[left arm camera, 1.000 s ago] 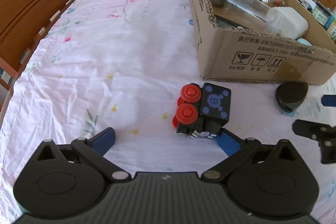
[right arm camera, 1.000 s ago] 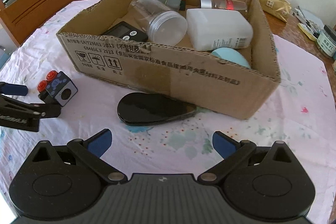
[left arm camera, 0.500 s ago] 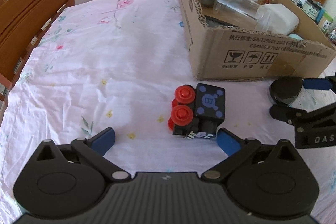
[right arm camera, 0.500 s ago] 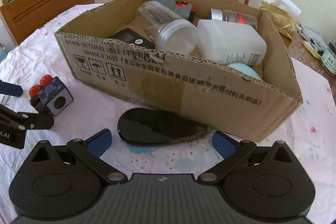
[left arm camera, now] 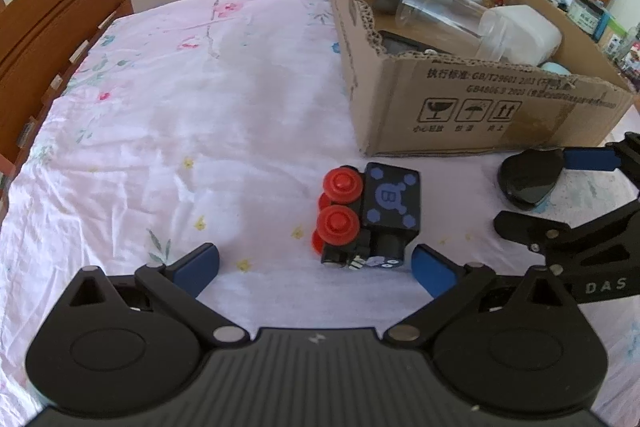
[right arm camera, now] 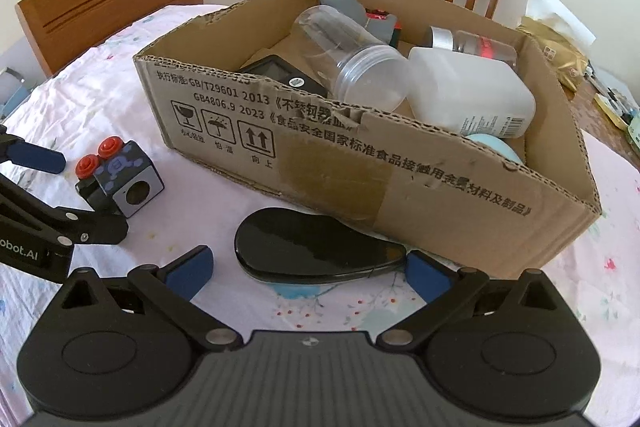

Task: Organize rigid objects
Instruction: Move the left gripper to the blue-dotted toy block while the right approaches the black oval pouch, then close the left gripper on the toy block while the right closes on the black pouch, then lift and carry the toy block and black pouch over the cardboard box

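**Cardboard box waited while both grippers stood open**

Cardboard box (right arm camera: 400, 163) sat on the cloth. Black oval object (right arm camera: 316, 251) lay between the right gripper's (right arm camera: 308, 269) spread jaws. Toy block (left arm camera: 368, 215) rested just ahead of the left gripper's (left arm camera: 316, 265) wide-open, empty jaws.

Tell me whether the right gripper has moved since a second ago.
Yes. The right gripper has advanced toward the cardboard box, and its open fingers now flank the black oval object.

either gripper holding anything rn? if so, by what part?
Nothing held. Left gripper open at the toy block; right gripper open around the black flat object.
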`<act>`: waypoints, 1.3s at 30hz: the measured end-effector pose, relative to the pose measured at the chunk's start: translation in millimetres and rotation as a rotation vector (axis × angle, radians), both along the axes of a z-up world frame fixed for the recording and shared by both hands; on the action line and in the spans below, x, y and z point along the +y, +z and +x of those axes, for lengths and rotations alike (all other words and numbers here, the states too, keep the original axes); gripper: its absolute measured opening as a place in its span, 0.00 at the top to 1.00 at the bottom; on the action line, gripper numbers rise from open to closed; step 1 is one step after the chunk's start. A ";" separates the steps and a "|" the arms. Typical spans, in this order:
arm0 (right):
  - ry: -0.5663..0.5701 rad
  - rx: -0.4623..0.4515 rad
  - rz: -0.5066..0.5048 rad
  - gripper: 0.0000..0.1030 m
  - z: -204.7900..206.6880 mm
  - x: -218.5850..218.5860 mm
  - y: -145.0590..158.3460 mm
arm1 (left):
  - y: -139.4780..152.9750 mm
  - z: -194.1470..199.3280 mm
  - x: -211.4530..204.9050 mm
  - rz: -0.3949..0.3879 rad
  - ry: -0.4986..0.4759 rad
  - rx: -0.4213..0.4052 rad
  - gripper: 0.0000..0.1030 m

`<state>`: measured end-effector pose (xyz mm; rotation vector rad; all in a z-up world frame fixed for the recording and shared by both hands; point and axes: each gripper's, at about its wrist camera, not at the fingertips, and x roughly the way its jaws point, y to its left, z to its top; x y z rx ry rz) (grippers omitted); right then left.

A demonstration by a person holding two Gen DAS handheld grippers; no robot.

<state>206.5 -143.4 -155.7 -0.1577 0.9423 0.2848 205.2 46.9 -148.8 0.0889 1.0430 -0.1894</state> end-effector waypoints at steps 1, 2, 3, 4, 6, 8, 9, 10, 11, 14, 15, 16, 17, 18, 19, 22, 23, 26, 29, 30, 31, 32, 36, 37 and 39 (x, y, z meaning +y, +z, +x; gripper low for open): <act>-0.002 -0.004 0.000 0.01 -0.8 -0.3 0.2 | 1.0 0.2 -0.3 -0.008 -0.008 -0.003 0.05; -0.005 -0.007 0.001 0.02 -2.4 -0.8 0.6 | 2.1 0.3 -1.3 -0.016 -0.018 -0.009 0.09; -0.007 -0.010 0.001 0.04 -3.7 -1.4 1.2 | 3.4 0.8 -2.7 -0.018 -0.026 -0.017 0.15; -0.010 -0.011 0.001 0.05 -4.5 -2.0 1.7 | 4.0 1.2 -4.1 -0.016 -0.029 -0.024 0.16; -0.018 -0.013 0.001 0.06 -5.4 -2.5 2.2 | 5.0 2.8 -7.6 -0.021 -0.042 -0.035 0.26; -0.025 -0.012 0.000 0.06 -5.3 -3.0 2.0 | 5.8 4.7 -11.0 -0.027 -0.053 -0.039 0.35; -0.033 -0.012 -0.003 0.06 -5.1 -3.3 1.9 | 6.5 5.0 -13.3 -0.028 -0.062 -0.046 0.42; -0.045 -0.016 -0.006 0.05 -5.0 -4.0 1.7 | 6.8 5.3 -15.3 -0.032 -0.072 -0.052 0.45; -0.055 -0.017 -0.005 0.04 -4.6 -5.0 1.1 | 7.7 4.4 -18.2 -0.036 -0.081 -0.056 0.51; -0.067 -0.021 0.004 0.01 -3.6 -6.7 -0.9 | 7.9 3.7 -23.2 -0.030 -0.099 -0.063 0.52; -0.064 -0.023 0.005 0.01 -3.0 -6.4 -1.3 | 7.8 3.5 -24.0 -0.028 -0.103 -0.066 0.52; -0.061 -0.025 0.006 0.01 -2.2 -5.4 -1.6 | 7.8 3.8 -24.2 -0.028 -0.104 -0.065 0.52; -0.056 -0.027 0.006 0.01 -1.2 -4.1 -1.7 | 7.6 4.1 -23.9 -0.030 -0.105 -0.065 0.52; -0.053 -0.027 0.007 0.01 -0.4 -2.5 -1.8 | 7.7 4.3 -23.8 -0.032 -0.105 -0.064 0.51; -0.050 -0.028 0.006 0.02 0.6 -0.7 -1.6 | 7.8 4.7 -23.7 -0.033 -0.105 -0.064 0.51; -0.055 -0.027 0.004 0.03 2.1 3.4 -0.8 | 7.9 5.0 -24.8 -0.032 -0.106 -0.064 0.51; -0.058 -0.027 0.004 0.06 2.0 4.3 -0.3 | 7.9 4.7 -24.3 -0.032 -0.106 -0.065 0.51; -0.062 -0.022 0.001 0.10 1.7 5.7 1.9 | 8.0 4.7 -24.1 -0.032 -0.106 -0.064 0.51; -0.070 -0.016 -0.001 0.09 3.0 6.0 1.9 | 8.1 4.9 -24.8 -0.026 -0.110 -0.067 0.51; -0.072 -0.018 0.000 0.09 2.8 6.1 1.6 | 8.1 5.5 -25.3 -0.024 -0.110 -0.066 0.51; -0.074 -0.019 -0.001 0.09 2.6 6.6 1.6 | 8.3 5.7 -25.8 -0.021 -0.111 -0.068 0.51; -0.075 -0.019 -0.001 0.09 2.4 6.7 1.5 | 8.5 5.7 -26.4 -0.017 -0.112 -0.069 0.51; -0.073 -0.015 -0.011 0.10 1.8 7.4 2.0 | 9.8 6.3 -27.8 -0.010 -0.116 -0.075 0.51; -0.071 -0.012 -0.015 0.10 1.5 7.5 2.5 | 10.3 6.6 -28.1 -0.008 -0.119 -0.077 0.51; -0.071 -0.006 -0.016 0.10 0.1 6.4 2.9 | 10.6 7.6 -28.3 -0.006 -0.119 -0.075 0.51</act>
